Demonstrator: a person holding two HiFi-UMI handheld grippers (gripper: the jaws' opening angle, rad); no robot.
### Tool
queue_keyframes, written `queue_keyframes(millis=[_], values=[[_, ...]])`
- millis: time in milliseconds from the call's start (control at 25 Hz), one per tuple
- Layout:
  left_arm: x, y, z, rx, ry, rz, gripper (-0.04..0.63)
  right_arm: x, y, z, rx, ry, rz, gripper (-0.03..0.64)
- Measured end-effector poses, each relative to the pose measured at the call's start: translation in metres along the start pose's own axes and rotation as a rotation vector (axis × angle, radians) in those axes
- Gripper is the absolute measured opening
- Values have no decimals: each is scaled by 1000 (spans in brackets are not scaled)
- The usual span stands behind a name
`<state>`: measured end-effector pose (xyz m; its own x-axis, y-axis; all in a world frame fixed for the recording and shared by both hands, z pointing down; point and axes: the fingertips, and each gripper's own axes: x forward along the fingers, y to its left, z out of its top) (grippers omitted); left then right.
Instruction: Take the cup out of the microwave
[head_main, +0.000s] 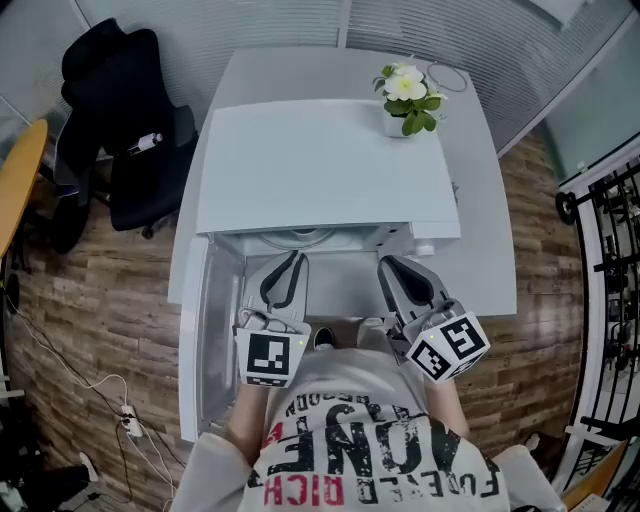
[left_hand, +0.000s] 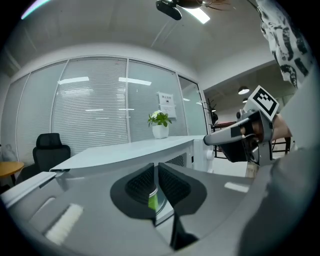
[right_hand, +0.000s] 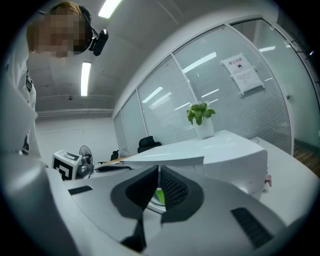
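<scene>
Looking down in the head view, the microwave (head_main: 320, 160) is seen on the tabletop (head_main: 490, 250) with its door (head_main: 205, 340) swung open to the left. The left hand-held gripper (head_main: 292, 258) and the right hand-held gripper (head_main: 392, 265) are held side by side just before the open cavity, both pointed into it. A round shape (head_main: 300, 237) is glimpsed inside, but whether it is the cup or the turntable cannot be told there.

In the left gripper view, the jaws are pressed together with only a thin slit left, and nothing is pinched. Through the slit a green thing, judged to be the cup (left_hand: 152, 201), is seen on a glass plate (left_hand: 164, 204) inside the microwave, apart from the jaws.

In the right gripper view, the jaws are likewise closed and empty, and the cup (right_hand: 160, 196) is seen beyond them.

The step in hand is judged to be the approach, as the cup is not yet touched. For the next move, one pair of jaws must be spread, brought around the cup and closed.
</scene>
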<state>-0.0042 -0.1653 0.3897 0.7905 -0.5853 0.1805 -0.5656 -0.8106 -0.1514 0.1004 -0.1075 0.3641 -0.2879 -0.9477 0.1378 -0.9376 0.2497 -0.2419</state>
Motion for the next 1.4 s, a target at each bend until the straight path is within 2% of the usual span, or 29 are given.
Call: queue_keyframes(millis=[160,280,560,840,1400], values=[[3,0,-5,64,35,-13,18,-3,1,0,6,-15,0,21],[6,-2,-11,119,73,-26,91,-5,0,-2,22,-23,-5,21],[6,-3,-34,302,175,-47,109,-10,-1,-11,57,-36,-27,21],[18,1,-50,448,246,-71,129,-8,-2,-21,72,-26,-43,21],[51,-1,-74,574,333,-151,129,-14,-20,-27,91,1,-100,21]])
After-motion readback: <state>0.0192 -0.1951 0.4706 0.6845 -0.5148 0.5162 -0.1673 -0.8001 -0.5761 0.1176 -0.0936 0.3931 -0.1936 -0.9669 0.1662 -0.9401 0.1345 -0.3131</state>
